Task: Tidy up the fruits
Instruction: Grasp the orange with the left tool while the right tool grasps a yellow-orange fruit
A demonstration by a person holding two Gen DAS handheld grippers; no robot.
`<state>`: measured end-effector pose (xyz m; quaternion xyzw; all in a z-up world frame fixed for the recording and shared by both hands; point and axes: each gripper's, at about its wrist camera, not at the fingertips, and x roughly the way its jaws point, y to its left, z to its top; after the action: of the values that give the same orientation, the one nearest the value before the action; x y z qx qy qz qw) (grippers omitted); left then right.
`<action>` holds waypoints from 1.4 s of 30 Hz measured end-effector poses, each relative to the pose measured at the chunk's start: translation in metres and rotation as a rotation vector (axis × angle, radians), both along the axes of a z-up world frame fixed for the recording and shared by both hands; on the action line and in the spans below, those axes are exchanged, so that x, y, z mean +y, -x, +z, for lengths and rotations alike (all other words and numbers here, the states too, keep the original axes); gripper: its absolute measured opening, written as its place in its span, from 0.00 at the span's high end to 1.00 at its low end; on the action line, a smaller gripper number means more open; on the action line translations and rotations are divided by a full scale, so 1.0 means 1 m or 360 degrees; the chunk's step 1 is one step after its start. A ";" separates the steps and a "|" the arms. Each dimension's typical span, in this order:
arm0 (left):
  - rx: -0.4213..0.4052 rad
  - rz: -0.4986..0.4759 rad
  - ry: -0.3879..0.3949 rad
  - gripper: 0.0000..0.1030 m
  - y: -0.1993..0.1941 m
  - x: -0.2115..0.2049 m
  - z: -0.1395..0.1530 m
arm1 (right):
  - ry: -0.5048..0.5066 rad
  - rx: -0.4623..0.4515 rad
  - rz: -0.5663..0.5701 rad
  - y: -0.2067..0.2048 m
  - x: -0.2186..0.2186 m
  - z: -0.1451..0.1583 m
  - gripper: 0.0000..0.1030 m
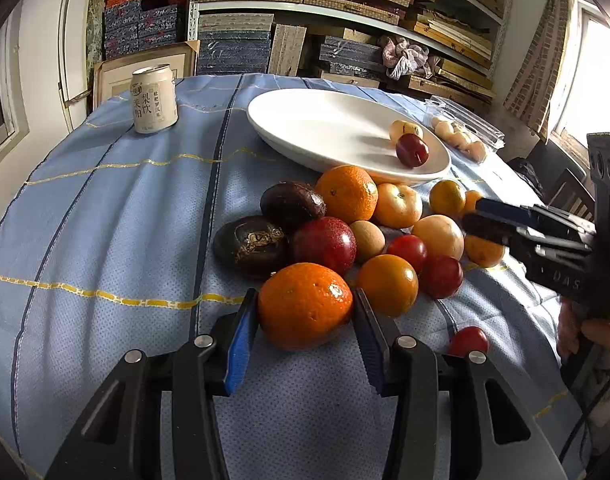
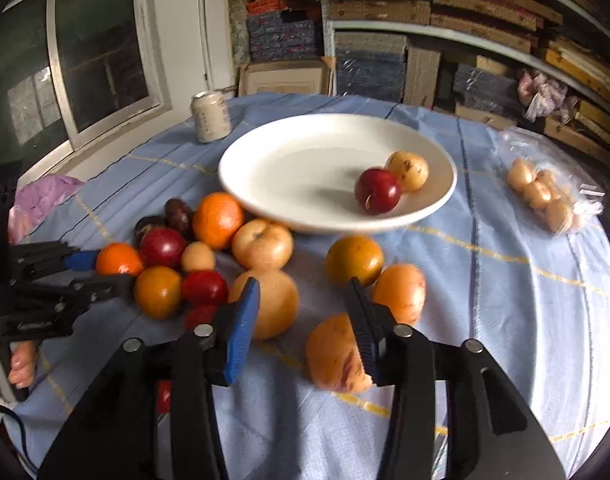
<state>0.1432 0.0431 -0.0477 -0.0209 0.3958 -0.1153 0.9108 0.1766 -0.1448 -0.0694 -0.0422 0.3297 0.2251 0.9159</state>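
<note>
While I watch through the left wrist camera, my left claw (image 1: 305,320) has its blue pads pressed against both sides of a big orange (image 1: 305,305) that sits on the blue cloth of the worktop (image 1: 105,216), at the near edge of the fruit pile. Behind it lie two dark fruits (image 1: 251,245), a red fruit (image 1: 324,245), another orange (image 1: 347,193) and several smaller yellow and red ones. One small red fruit (image 1: 468,340) sits apart, just to the right of the claw.

Through the right wrist camera, my right claw (image 2: 305,324) stands partly open with only cloth between its fingertips. A pale orange fruit (image 2: 275,304) lies just outside the left finger, and a yellow fruit with red streaks (image 2: 335,354) lies partly behind the right finger; whether either touches a finger I cannot tell.

Beyond the pile stands a white plate (image 2: 289,164) holding a red plum (image 2: 377,190) and a yellow fruit (image 2: 408,170), touching each other. A pale drink can (image 2: 210,117) stands upright at the far left, and a clear packet of small tan fruits (image 2: 545,196) lies to the right of the plate.
</note>
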 end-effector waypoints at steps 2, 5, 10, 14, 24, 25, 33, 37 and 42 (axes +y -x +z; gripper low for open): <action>0.0000 0.0000 0.0000 0.54 0.000 0.000 0.000 | 0.0030 -0.0084 -0.0063 -0.002 -0.004 0.005 0.56; 0.0002 -0.0001 0.0004 0.54 0.000 0.000 0.000 | -0.0009 -0.0009 -0.0087 -0.020 -0.009 0.002 0.55; 0.0013 -0.0010 0.0006 0.54 -0.001 -0.001 -0.001 | 0.0188 0.0013 0.0034 -0.028 0.009 0.002 0.54; 0.0038 -0.0031 0.0009 0.54 -0.001 -0.003 -0.003 | 0.0245 0.0031 0.0097 -0.024 0.004 0.003 0.54; 0.0057 -0.0042 0.0021 0.54 -0.003 -0.004 -0.004 | 0.0241 0.0069 0.0093 -0.036 0.015 -0.006 0.66; 0.0061 -0.0041 0.0023 0.54 -0.004 -0.004 -0.004 | 0.0232 0.0077 0.0096 -0.037 0.015 -0.006 0.65; 0.0084 -0.0034 0.0027 0.54 -0.007 -0.004 -0.007 | 0.0280 0.0039 0.0055 -0.045 0.026 -0.009 0.59; 0.0083 -0.0039 0.0012 0.54 -0.007 -0.005 -0.006 | 0.0378 0.0126 0.0129 -0.043 0.026 -0.006 0.59; 0.0083 -0.0044 0.0001 0.54 -0.007 -0.006 -0.006 | 0.0519 0.0116 0.0188 -0.052 0.036 -0.011 0.60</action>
<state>0.1503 0.0369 -0.0537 -0.0188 0.4195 -0.1273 0.8986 0.2285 -0.1093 -0.0800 -0.2013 0.3917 0.2233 0.8696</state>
